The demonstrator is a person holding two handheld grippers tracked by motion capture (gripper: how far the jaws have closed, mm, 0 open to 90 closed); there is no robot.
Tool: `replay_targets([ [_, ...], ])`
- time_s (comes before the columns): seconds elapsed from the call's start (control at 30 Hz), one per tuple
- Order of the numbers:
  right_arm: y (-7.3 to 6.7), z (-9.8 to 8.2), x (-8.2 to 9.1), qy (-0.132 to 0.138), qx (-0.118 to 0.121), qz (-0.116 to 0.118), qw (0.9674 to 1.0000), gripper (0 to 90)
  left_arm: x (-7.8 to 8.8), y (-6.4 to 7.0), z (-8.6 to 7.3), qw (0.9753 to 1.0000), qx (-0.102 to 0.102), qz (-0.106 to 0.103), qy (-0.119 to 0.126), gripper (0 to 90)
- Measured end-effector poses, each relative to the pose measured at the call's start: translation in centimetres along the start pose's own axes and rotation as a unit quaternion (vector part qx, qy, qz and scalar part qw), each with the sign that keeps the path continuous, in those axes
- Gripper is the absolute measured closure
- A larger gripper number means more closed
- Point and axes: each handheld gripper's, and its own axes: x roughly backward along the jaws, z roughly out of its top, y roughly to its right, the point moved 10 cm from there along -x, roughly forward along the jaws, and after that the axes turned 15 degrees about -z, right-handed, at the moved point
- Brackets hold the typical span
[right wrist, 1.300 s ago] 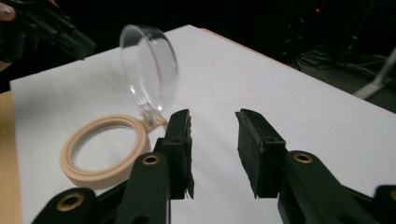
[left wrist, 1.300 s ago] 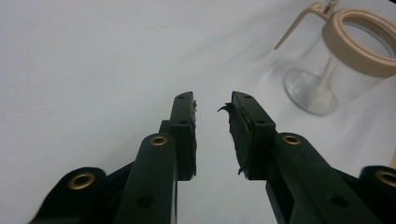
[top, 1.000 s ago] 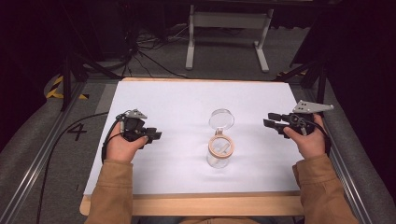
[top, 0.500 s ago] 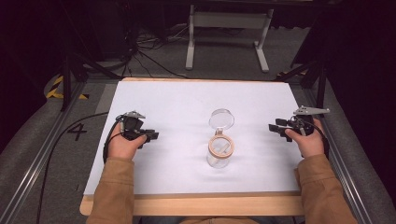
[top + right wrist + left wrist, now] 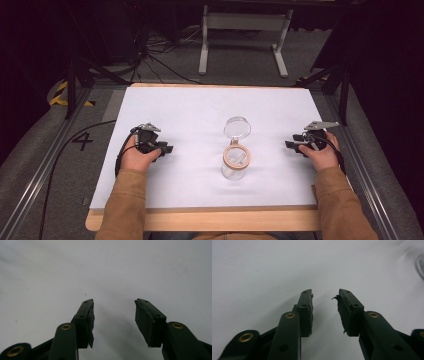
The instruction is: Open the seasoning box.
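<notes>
Clear jar (image 5: 235,162) stands upright mid-surface, wooden ring at its mouth, a clear round lid (image 5: 237,127) lying just behind it. White surface (image 5: 200,110) otherwise bare around both hands. Left gripper (image 5: 167,148) rests low on the surface well left of the jar, jaws pointing toward it, parted with nothing between them (torn pad edge visible in the left gripper view). Right gripper (image 5: 290,145) sits well right of the jar, jaws aimed back at it, spread wider, also empty. Jar sits roughly between the two, touching neither.
</notes>
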Motion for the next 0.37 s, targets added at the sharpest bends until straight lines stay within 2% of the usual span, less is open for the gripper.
replay_targets([
  [0.13,-0.3,-0.2,-0.3,0.0,0.002,0.007,1.0,49.9,-0.3,-0.1,-0.3,1.0,-0.001,-0.004,-0.006,62.3],
  [0.23,-0.5,-0.2,-0.4,-0.001,0.003,0.007,1.0,49.8,-0.2,0.0,-0.1,1.0,0.001,-0.001,-0.001,58.2],
  [0.33,-0.6,-0.1,-0.3,0.002,0.008,0.005,1.0,49.3,-0.2,0.7,0.8,0.9997,0.001,-0.012,0.019,52.1],
  [0.37,-0.6,-0.1,-0.3,0.002,0.008,0.005,1.0,49.3,-0.2,0.7,0.8,0.9997,0.001,-0.012,0.019,50.8],
])
